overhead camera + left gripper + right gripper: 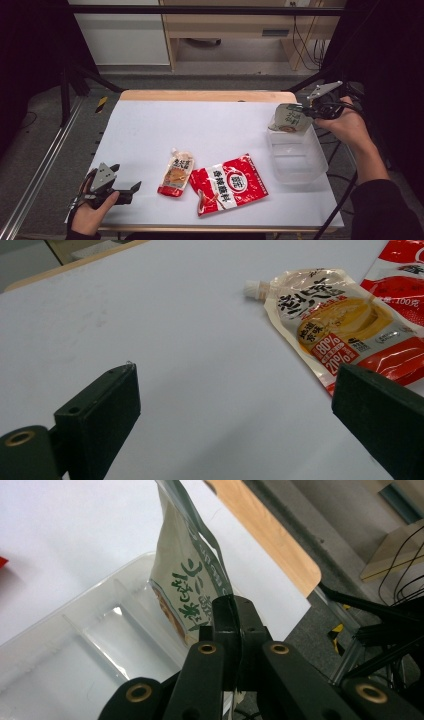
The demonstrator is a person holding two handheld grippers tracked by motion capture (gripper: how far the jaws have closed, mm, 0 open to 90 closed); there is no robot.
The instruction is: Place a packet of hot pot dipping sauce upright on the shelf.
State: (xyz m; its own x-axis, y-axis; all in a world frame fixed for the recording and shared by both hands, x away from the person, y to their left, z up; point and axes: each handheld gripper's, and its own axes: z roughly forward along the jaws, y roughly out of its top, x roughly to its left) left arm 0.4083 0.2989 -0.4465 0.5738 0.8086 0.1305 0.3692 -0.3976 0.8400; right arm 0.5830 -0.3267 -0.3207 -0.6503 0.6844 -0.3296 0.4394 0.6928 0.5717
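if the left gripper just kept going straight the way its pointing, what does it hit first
Most likely the spouted sauce pouch. The left gripper is open and low over the white table, and the pouch lies ahead, toward its right jaw. Depth is hard to judge; dead centre looks like bare table, so it could slide just past the spout.

Spouted sauce pouch [176, 173] lies just left of the seasoning packet [230, 184], touching it; plastic tub [296, 155] sits right, green-lettered pouch [289, 119] above its far rim.
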